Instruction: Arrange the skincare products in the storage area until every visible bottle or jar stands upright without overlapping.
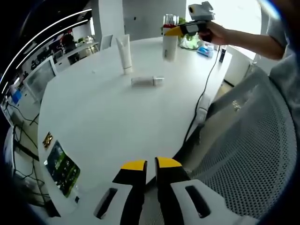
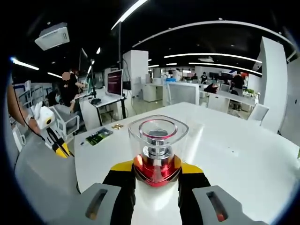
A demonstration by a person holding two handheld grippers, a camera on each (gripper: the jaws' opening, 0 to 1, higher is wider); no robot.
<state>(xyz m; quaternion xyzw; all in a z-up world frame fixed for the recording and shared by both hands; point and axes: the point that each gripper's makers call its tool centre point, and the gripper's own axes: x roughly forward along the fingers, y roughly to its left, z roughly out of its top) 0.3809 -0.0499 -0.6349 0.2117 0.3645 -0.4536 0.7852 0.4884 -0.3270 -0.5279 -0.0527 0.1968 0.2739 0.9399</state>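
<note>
above white table (image 1: 93, 122), right tool (image 2: 157, 176) clamping bottle (image 2: 158, 147), arm outstretched

In my left gripper view, a round table (image 1: 108, 122) stretches ahead. At its far side a tube (image 1: 124, 54) stands upright, a small bottle (image 1: 147, 81) lies flat just before it, and my right gripper (image 1: 174, 31) holds a bottle (image 1: 169, 43) above the table, right of the tube. A mesh chair (image 1: 248, 150) sits right of the table.

white tube (image 1: 124, 52) upright, small bottle (image 1: 147, 81) lying, capped bottle (image 2: 157, 150) held
</note>
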